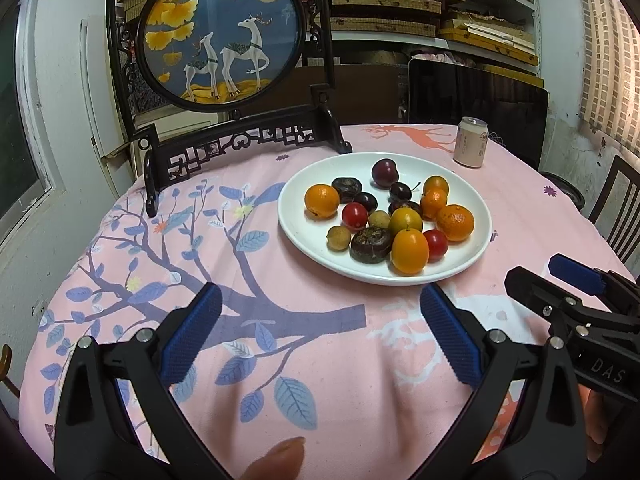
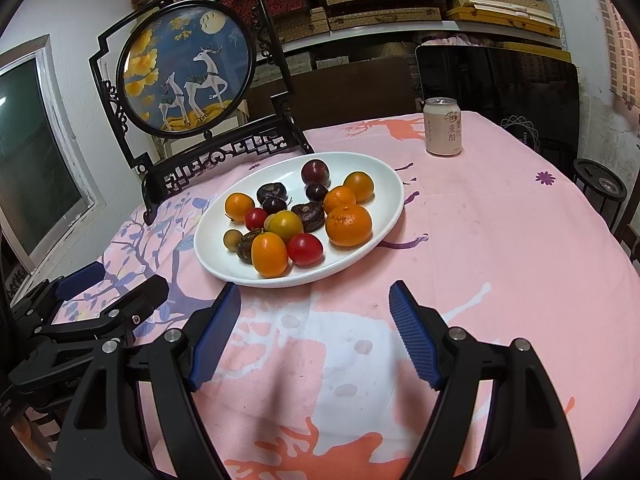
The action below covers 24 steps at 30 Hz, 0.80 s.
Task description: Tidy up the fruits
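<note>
A white plate [image 1: 298,228] [image 2: 218,254] sits mid-table with a pile of mixed fruit. In the pile are mandarins [image 1: 455,222] [image 2: 348,225], red cherry tomatoes [image 1: 354,215] [image 2: 305,249], dark plums [image 1: 384,173] [image 2: 315,172], yellow kumquats [image 1: 409,251] [image 2: 270,254], brown water chestnuts [image 1: 370,244] and small tan longans [image 1: 339,239]. My left gripper [image 1: 320,296] is open and empty over the cloth, just short of the plate's near rim. My right gripper [image 2: 316,292] is also open and empty, just short of the plate's near rim. Each gripper shows at the edge of the other's view.
A round deer-painted screen in a black carved frame [image 1: 220,32] [image 2: 188,68] stands behind the plate at the far left. A drink can [image 1: 471,142] [image 2: 442,126] stands at the far right. A pink patterned cloth [image 1: 320,360] covers the table; a dark chair [image 1: 616,200] is beyond its right edge.
</note>
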Available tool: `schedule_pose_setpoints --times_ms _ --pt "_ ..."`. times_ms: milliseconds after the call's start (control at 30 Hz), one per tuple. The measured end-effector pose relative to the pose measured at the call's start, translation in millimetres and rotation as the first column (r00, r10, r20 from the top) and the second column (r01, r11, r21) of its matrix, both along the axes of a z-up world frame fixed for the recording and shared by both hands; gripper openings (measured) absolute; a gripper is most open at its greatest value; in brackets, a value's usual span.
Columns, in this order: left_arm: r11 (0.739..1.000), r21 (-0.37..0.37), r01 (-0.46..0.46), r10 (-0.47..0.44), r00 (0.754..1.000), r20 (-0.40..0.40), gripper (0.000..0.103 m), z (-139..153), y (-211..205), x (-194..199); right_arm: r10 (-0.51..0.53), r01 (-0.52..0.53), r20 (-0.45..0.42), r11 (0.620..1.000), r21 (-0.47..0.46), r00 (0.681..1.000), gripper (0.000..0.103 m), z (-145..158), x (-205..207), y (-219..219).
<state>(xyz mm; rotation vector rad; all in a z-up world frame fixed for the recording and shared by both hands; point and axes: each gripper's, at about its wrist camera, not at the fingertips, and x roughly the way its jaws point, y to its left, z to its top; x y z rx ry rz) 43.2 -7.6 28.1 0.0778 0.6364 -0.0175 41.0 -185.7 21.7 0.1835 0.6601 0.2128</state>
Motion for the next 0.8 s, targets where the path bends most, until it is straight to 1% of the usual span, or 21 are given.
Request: schedule_pose_setpoints --times_ms 67,200,367,500,633,667,700,733,767,800 --pt "1.0 0.0 -0.001 0.001 1.0 -0.016 0.101 -2.8 0.6 1.5 0.006 -0.006 -0.015 1.0 -0.001 1.0 0.077 -2.6 0.5 1.4" --pt "1.0 -0.006 -0.005 0.005 0.997 -0.08 0.101 -16.6 5.3 0.4 0.028 -0.029 -0.066 0.999 -0.02 0.997 0.077 -13.0 -4.9 1.7" --pt "1.0 0.018 0.011 -0.008 0.989 -0.15 0.101 -38.7 10.7 -16.0 0.071 -0.077 -0.129 0.996 -0.04 0.989 0.077 -25.9 -19.6 -1.6" --pt "0.998 0.017 0.067 -0.061 0.973 -0.224 0.101 -54.0 5.3 -23.6 0.112 -0.123 -0.189 0.991 -0.05 0.976 0.077 -36.4 -25.3 3.5" --pt "0.994 0.032 0.106 -0.093 0.956 -0.277 0.101 -65.0 -2.0 -25.5 0.126 -0.163 -0.249 0.978 -0.134 0.96 0.077 -47.8 -28.3 18.4" --pt "0.992 0.035 0.117 -0.102 0.948 -0.302 0.101 -69.3 -3.8 -25.9 0.124 -0.166 -0.258 0.975 -0.148 0.958 0.077 -49.7 -28.7 20.4" --pt "0.993 0.032 0.116 -0.1 0.947 -0.307 0.101 -70.9 -3.6 -27.0 0.121 -0.166 -0.257 0.973 -0.159 0.959 0.081 -50.0 -30.2 21.5" --pt "0.993 0.02 0.113 -0.101 0.945 -0.312 0.101 -70.9 -1.9 -27.2 0.12 -0.167 -0.266 0.973 -0.162 0.957 0.098 -51.5 -30.5 21.2" --pt "0.994 0.002 0.111 -0.104 0.943 -0.318 0.101 -71.7 0.2 -27.2 0.116 -0.163 -0.28 0.975 -0.152 0.953 0.102 -53.8 -29.8 19.6" --pt "0.994 -0.024 0.107 -0.109 0.94 -0.322 0.101 -72.6 3.5 -27.0 0.117 -0.168 -0.288 0.972 -0.162 0.95 0.102 -55.6 -29.9 20.7"
